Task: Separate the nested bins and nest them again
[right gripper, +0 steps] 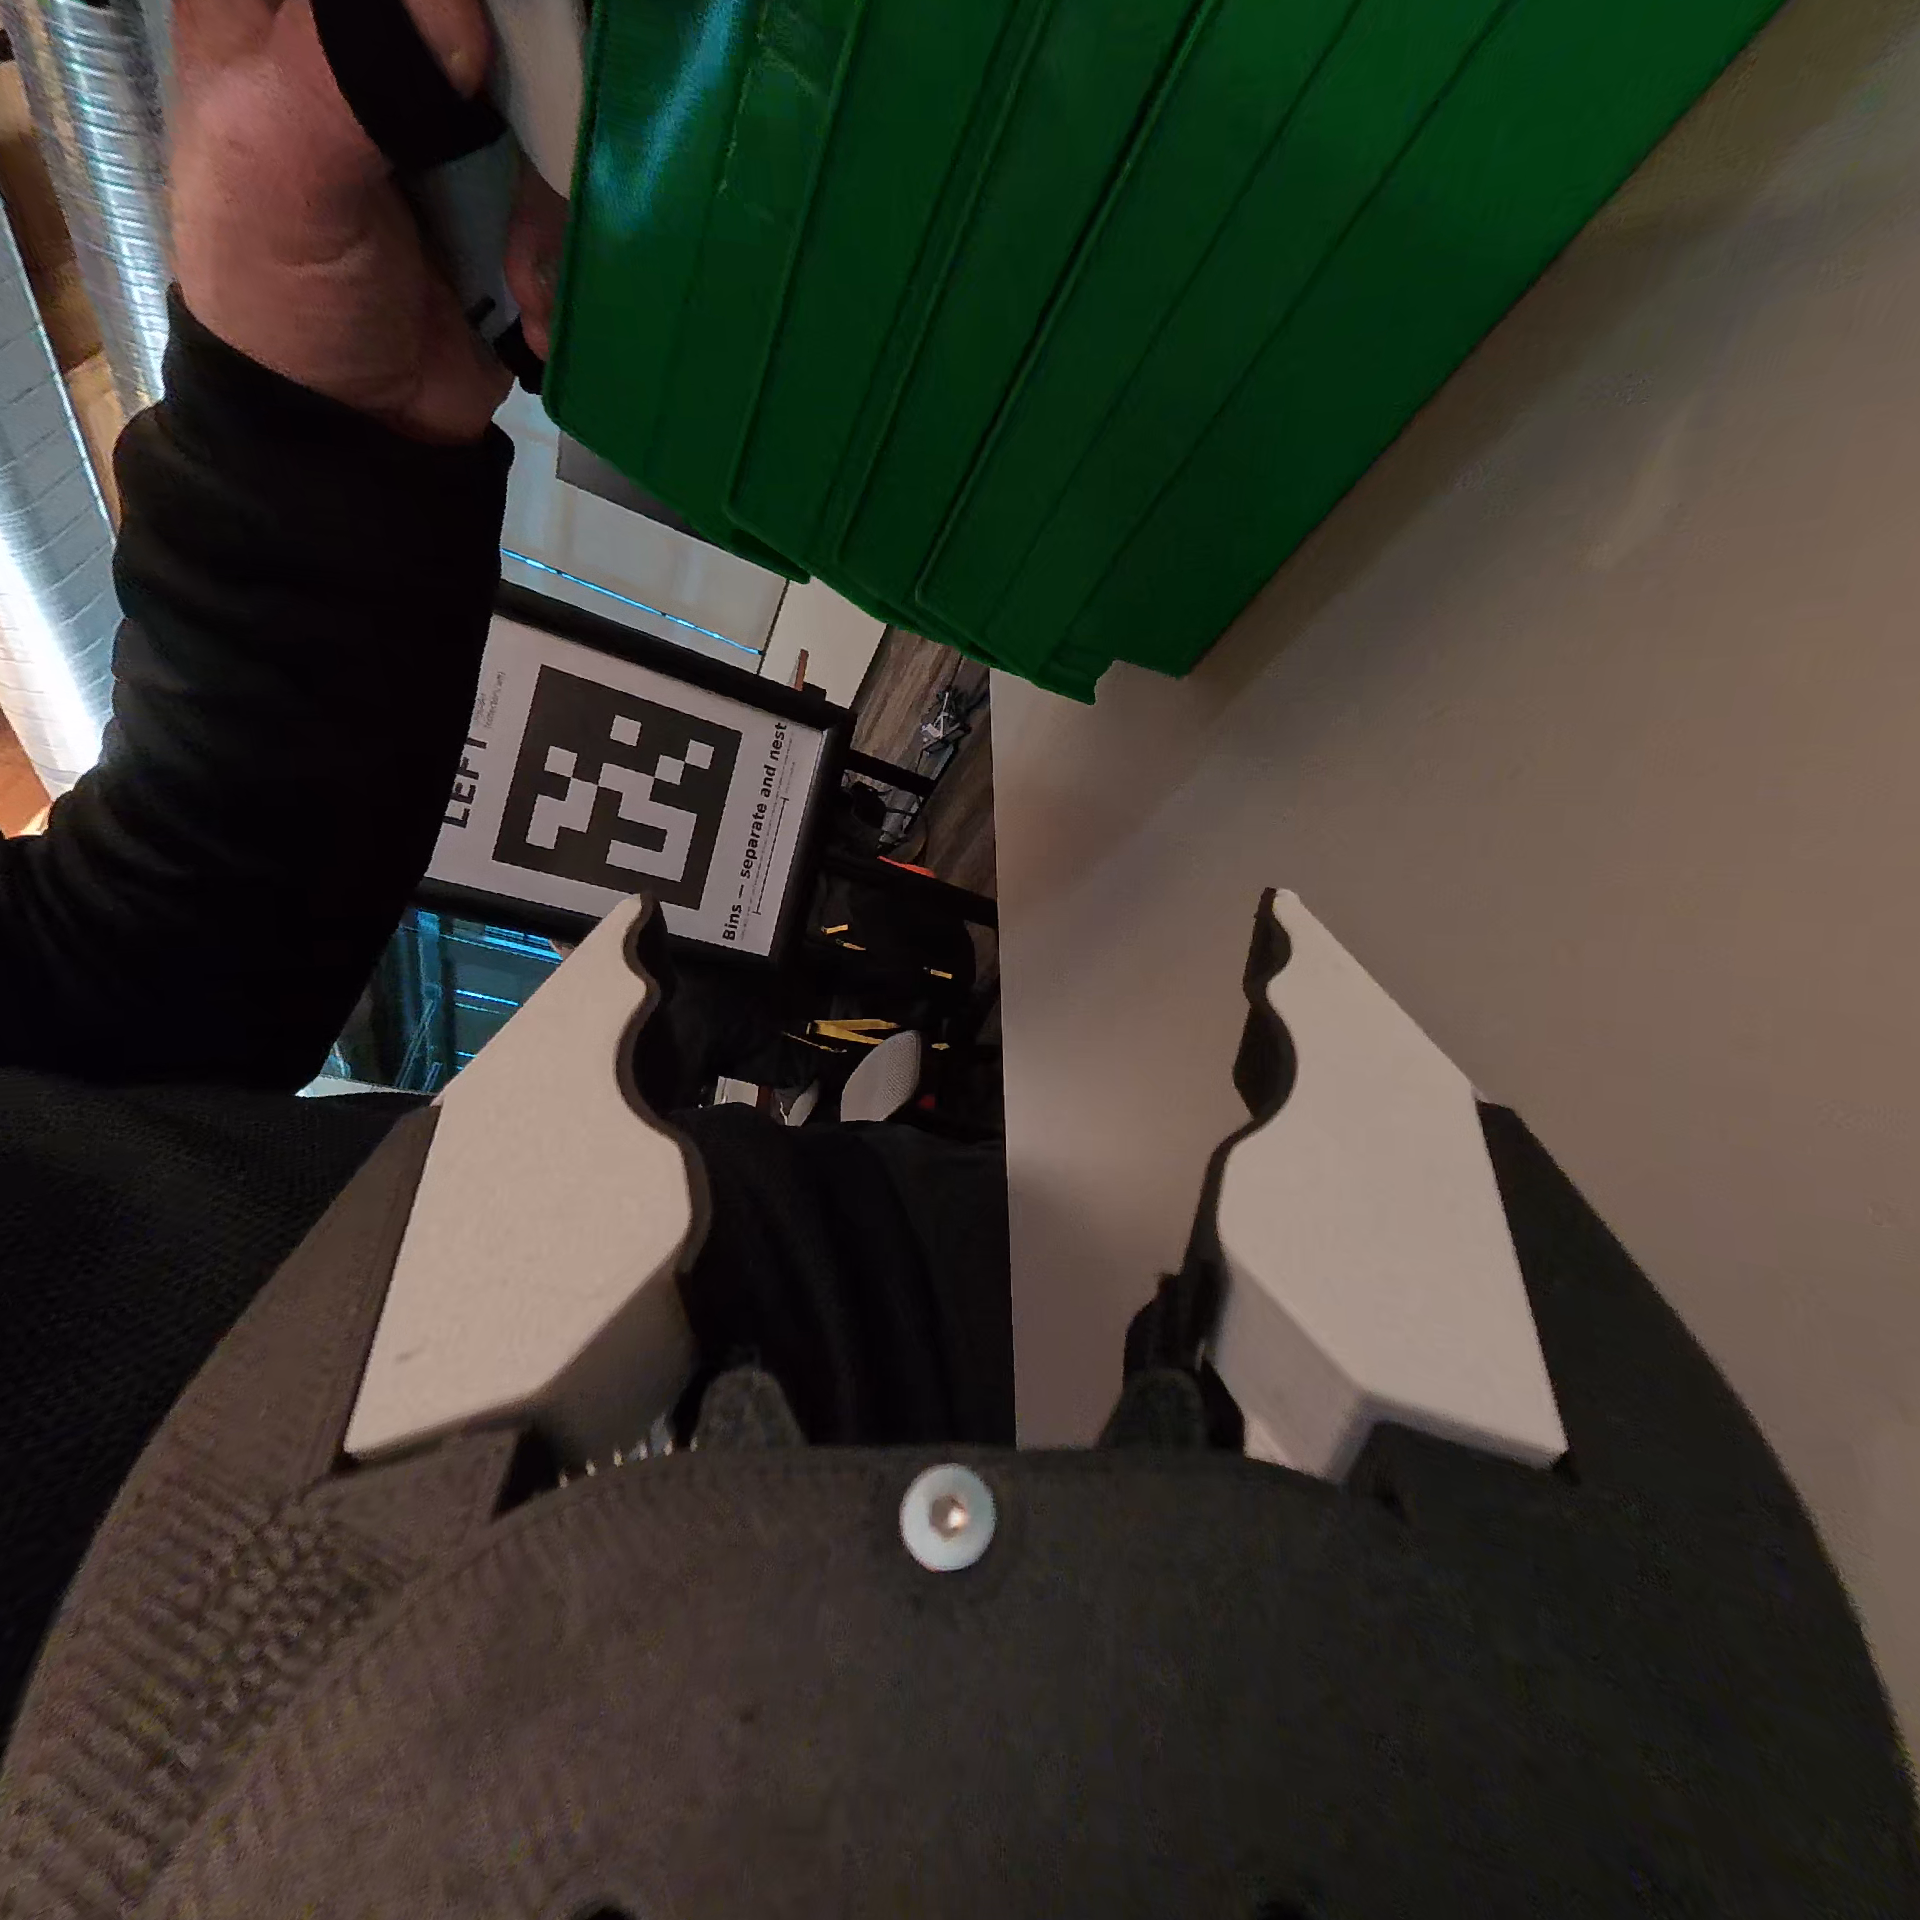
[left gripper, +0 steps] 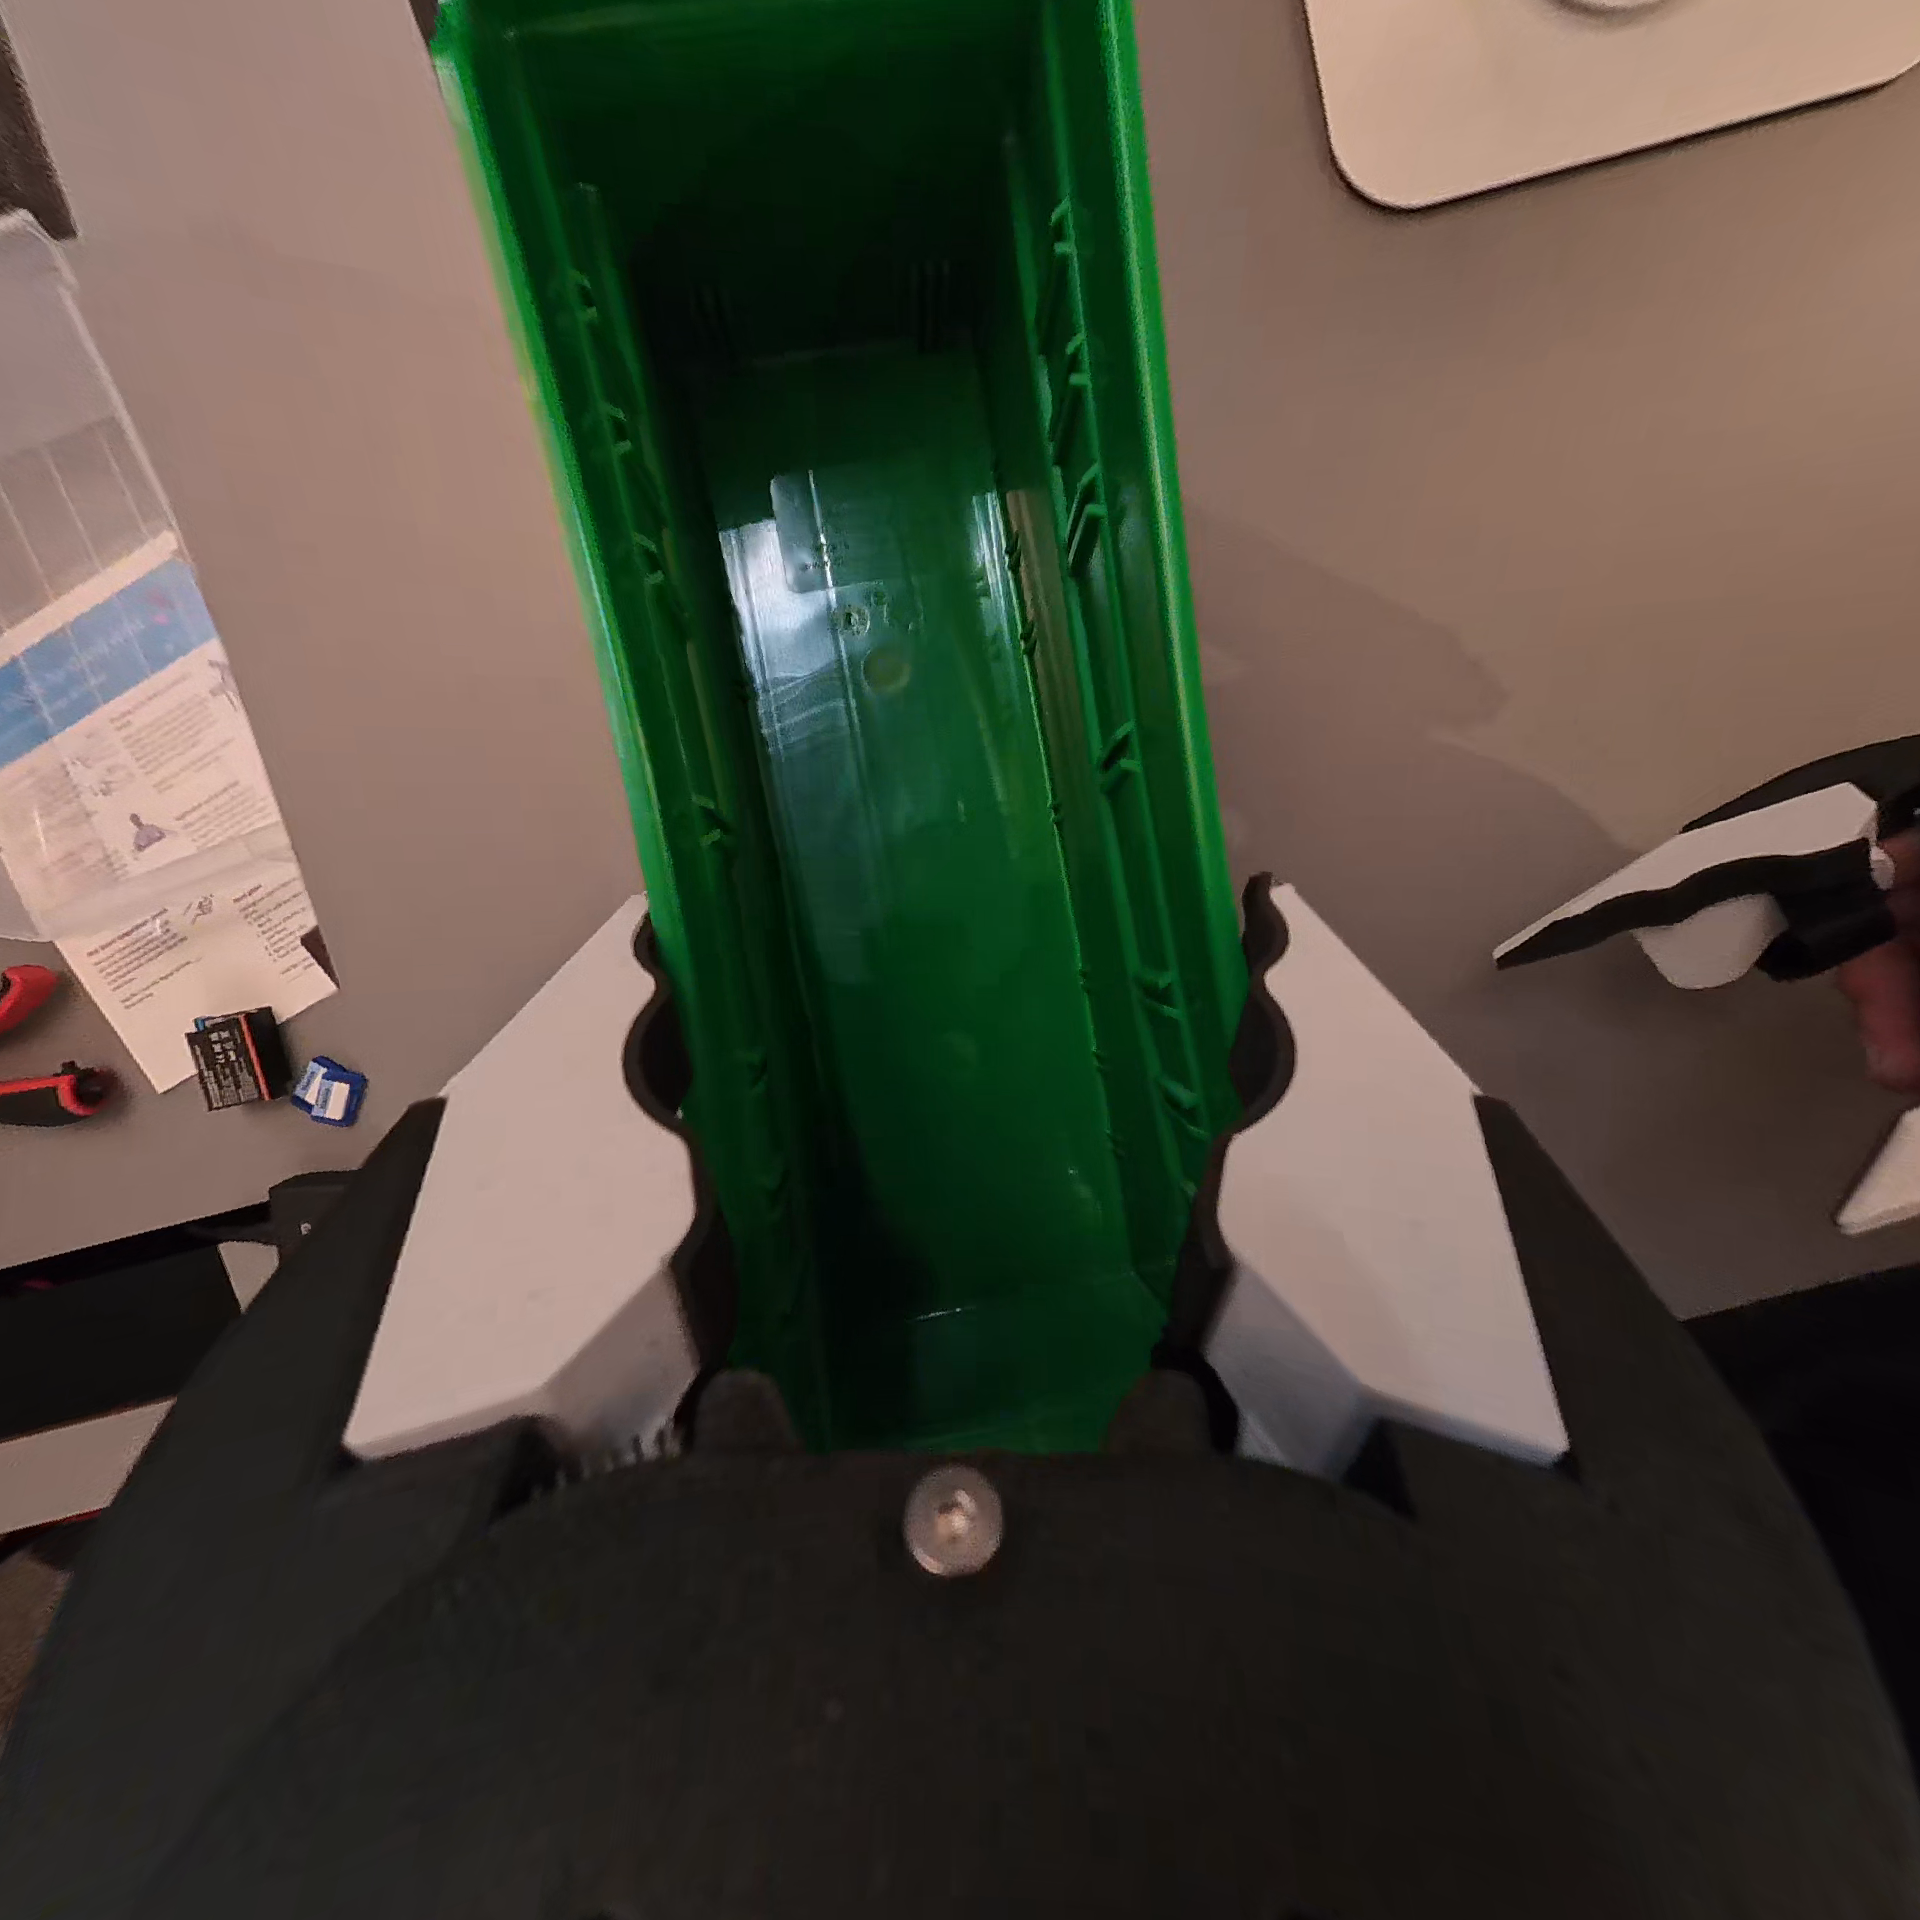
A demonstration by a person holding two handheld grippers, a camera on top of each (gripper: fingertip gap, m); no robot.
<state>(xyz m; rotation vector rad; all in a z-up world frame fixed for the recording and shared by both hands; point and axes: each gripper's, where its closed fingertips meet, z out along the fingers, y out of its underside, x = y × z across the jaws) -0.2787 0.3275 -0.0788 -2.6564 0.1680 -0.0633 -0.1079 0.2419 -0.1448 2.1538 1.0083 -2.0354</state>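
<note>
Bin (left gripper: 883, 727): green, long and narrow, its open top facing the left wrist camera; it runs from between the left fingers out over the grey table (left gripper: 1455, 520). In the right wrist view its ribbed outer side (right gripper: 1039, 312) shows, with stepped edges that may be nested layers; I cannot tell how many bins there are.
Left gripper (left gripper: 951, 1039): clamped on the bin's near end, one white finger against each long wall.
Right gripper (right gripper: 951, 1039): fingers apart, nothing between them, well apart from the bin, over the table edge.
Hand (right gripper: 312, 229): bare, black sleeve, around the left gripper's handle at the bin's end.
Left of bin: printed sheet (left gripper: 156, 790), small black block (left gripper: 237, 1055), blue clip (left gripper: 330, 1089), red-and-black tool (left gripper: 47, 1081).
Right of bin, far: white pad (left gripper: 1610, 94).
Beyond the table: framed marker board (right gripper: 623, 790).
</note>
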